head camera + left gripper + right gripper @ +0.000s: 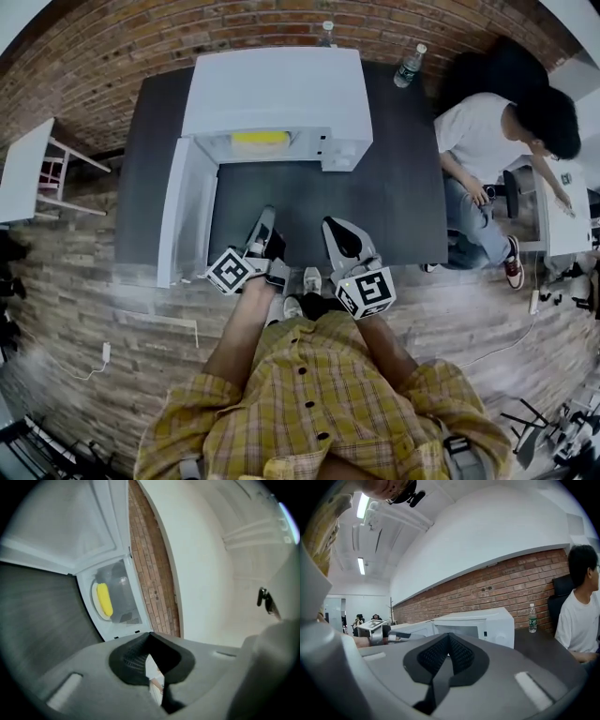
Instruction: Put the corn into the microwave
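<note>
A yellow corn cob (260,139) lies inside the white microwave (277,94), which stands at the back of the dark table (403,197). Its door (186,211) hangs open to the left. In the left gripper view the corn (104,599) rests on a pale plate (95,603) in the cavity. My left gripper (267,246) (150,637) is shut and holds nothing, near the table's front edge and well short of the microwave. Beside it on the right, my right gripper (342,239) (449,637) is also shut and empty, and its view shows the microwave (483,620) from the side.
A person (506,159) sits at the table's right end, also seen as a person (581,611) in the right gripper view. Two water bottles (410,66) (326,33) stand behind the microwave. A small white table (23,169) is at far left. A brick wall (112,47) runs behind.
</note>
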### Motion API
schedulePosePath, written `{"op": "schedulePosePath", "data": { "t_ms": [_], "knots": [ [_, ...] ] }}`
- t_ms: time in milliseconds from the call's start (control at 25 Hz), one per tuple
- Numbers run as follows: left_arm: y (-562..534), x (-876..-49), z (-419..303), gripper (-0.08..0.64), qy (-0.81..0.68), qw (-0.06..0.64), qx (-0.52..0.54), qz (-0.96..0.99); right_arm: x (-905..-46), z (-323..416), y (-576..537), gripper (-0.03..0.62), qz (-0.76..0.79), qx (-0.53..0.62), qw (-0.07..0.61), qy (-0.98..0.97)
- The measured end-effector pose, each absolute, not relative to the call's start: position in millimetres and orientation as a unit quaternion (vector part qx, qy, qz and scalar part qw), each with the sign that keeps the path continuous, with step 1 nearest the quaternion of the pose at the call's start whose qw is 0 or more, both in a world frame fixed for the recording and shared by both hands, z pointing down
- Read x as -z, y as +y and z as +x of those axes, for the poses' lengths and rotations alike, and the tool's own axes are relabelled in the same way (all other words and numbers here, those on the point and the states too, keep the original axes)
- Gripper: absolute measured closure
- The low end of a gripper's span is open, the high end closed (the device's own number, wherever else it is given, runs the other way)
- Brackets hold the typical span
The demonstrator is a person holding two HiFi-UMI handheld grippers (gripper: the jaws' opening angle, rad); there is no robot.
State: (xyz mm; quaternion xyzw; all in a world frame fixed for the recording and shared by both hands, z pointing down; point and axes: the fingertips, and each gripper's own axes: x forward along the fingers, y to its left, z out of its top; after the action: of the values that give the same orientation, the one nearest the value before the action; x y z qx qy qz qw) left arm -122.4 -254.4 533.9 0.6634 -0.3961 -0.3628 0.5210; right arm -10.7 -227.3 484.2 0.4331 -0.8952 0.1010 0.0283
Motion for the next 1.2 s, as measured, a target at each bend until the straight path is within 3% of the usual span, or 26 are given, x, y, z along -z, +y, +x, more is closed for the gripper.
{"op": "schedulePosePath", "data": {
  "t_ms": [240, 720, 1200],
  "knots": [
    [-224, -490, -126, 0.563, -0.419, 0.385, 0.274, 0.776, -470, -21, -206, 0.589, 0.424, -0.091, 0.022, -0.901],
    [-181, -464, -105, 0.561, -0.469, 0.223, 0.132, 0.845, -465, -18, -177, 0.589, 0.418, -0.101, 0.010, -0.903],
    [-156, -458, -97, 0.562, -0.505, 0.123, 0.047, 0.853, -458, -12, -163, 0.589, 0.422, -0.089, 0.012, -0.902]
  ]
}}
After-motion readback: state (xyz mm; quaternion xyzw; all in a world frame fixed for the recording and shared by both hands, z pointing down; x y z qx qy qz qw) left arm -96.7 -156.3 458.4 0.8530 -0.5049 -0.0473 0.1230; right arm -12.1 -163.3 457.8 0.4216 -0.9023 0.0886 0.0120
